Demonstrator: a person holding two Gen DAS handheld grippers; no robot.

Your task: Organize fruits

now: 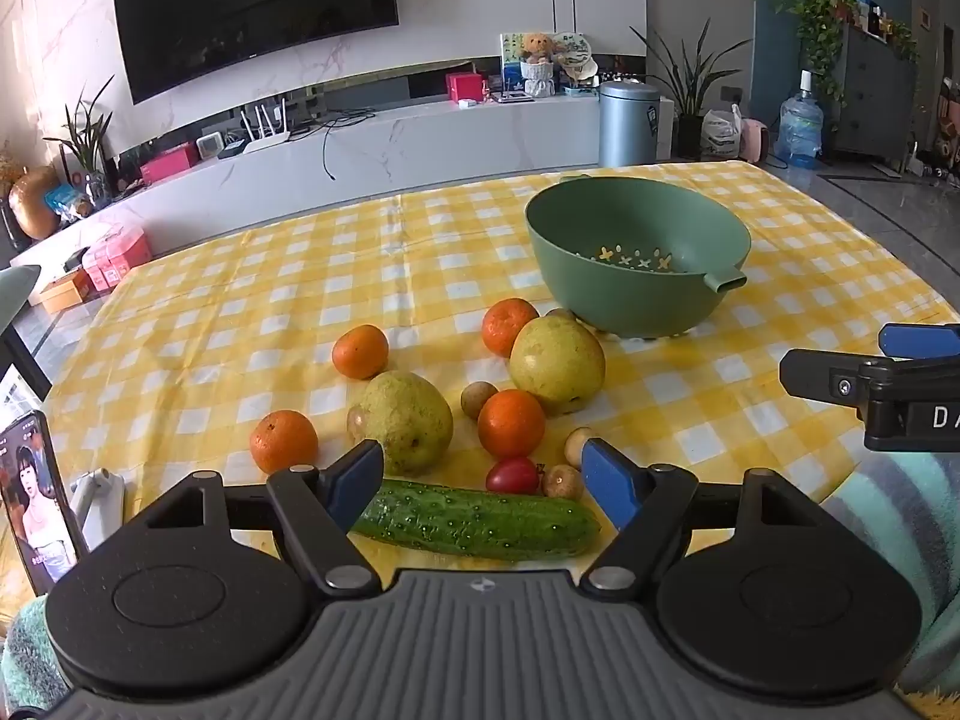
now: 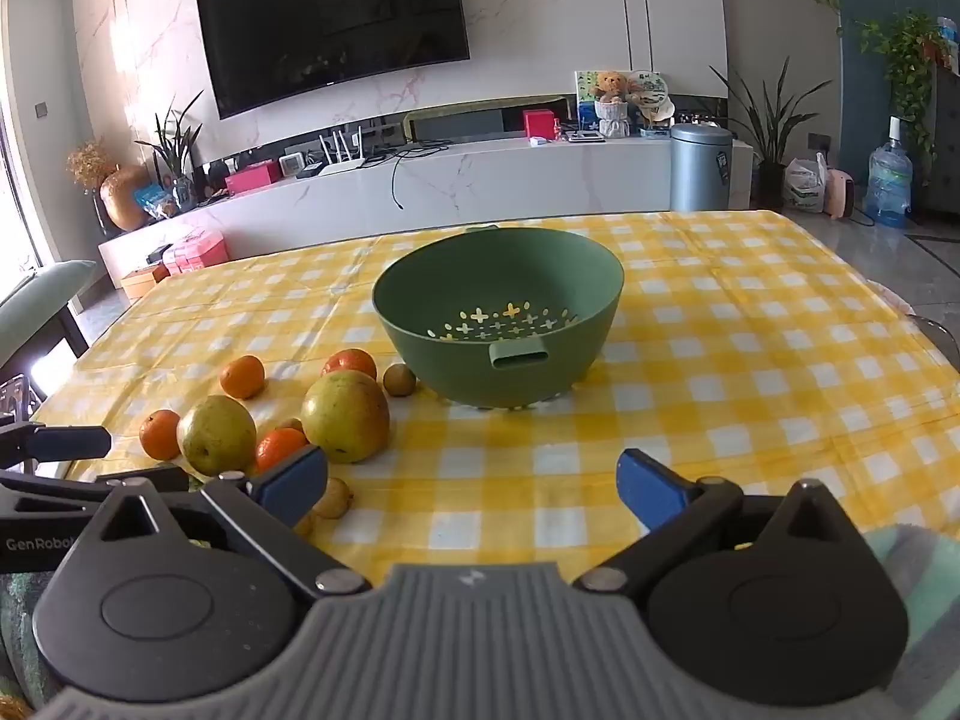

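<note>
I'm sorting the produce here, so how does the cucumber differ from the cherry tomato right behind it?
The cucumber is long, dark green and bumpy; the cherry tomato is small, round, red and smooth. The cucumber lies lengthwise across the front of the pile, while the cherry tomato sits just behind its right half. Both rest on the yellow checked tablecloth, outside the green colander.
</note>
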